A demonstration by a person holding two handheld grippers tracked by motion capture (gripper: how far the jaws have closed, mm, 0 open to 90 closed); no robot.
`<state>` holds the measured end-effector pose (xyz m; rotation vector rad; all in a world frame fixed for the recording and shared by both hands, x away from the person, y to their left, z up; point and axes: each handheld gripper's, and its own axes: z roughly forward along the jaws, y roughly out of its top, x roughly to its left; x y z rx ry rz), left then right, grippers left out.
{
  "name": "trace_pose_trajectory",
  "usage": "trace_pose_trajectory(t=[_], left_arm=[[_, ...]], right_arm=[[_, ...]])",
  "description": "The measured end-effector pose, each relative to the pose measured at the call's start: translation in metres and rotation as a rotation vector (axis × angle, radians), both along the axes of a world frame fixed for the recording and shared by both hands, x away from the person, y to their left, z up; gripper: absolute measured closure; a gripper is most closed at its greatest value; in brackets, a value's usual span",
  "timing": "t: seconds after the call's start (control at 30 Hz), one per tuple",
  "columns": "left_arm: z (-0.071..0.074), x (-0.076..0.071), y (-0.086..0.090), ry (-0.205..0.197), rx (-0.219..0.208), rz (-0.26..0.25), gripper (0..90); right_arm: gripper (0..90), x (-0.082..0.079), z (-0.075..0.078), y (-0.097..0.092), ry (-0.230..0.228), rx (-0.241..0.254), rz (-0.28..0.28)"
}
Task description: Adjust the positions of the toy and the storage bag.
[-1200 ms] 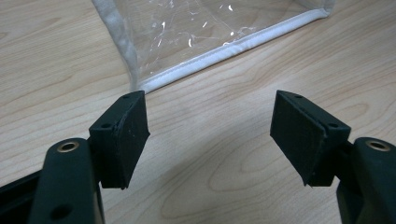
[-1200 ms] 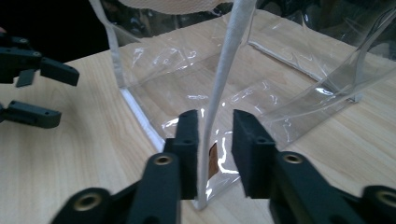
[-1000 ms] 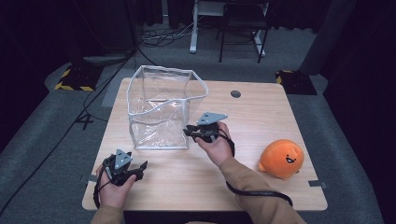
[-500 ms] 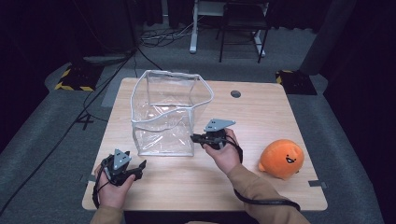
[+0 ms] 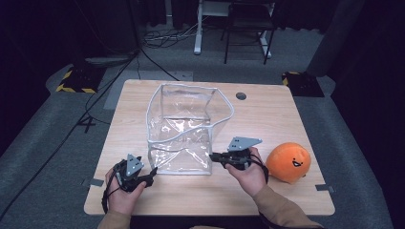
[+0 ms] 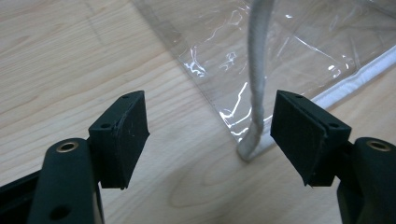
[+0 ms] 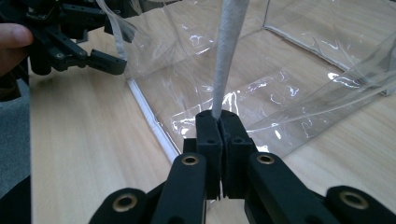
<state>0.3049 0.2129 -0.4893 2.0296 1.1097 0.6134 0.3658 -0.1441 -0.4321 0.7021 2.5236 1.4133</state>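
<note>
A clear plastic bag with white piping stands open on the wooden table. My right gripper is at the bag's near right corner. In the right gripper view its jaws are shut on the upright white corner seam. My left gripper rests at the bag's near left corner, open. In the left gripper view the white corner seam rises between the pads without touching either one. An orange plush toy with a face lies to the right of my right hand.
A round cable hole sits in the table's far right part. Beyond the table are a dark floor, loose cables and a chair's legs. The left gripper shows at the upper left of the right gripper view.
My right gripper has moved toward the near edge and to the right, and the bag has slid along with it toward the person. The left hand has stayed put.
</note>
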Motion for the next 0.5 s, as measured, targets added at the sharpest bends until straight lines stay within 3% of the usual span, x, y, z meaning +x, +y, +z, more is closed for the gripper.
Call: trace_pose_trajectory(t=[0.07, 0.27, 0.4, 0.5], left_arm=[[-0.001, -0.006, -0.005, 0.009, -0.015, -0.019, 28.0], [0.000, -0.024, -0.022, 0.014, 0.010, -0.083, 27.7], [0.002, -0.032, -0.026, 0.008, 0.004, -0.101, 28.0], [0.001, -0.035, -0.031, 0.026, -0.023, -0.129, 26.4]], right_arm=[[88.1, -0.007, 0.000, -0.007, 0.004, 0.000, 0.001], [88.1, -0.026, 0.001, -0.023, 0.012, -0.003, 0.007], [88.1, -0.038, 0.002, -0.035, 0.015, -0.011, 0.006], [88.1, -0.047, 0.004, -0.046, 0.026, -0.025, 0.002]])
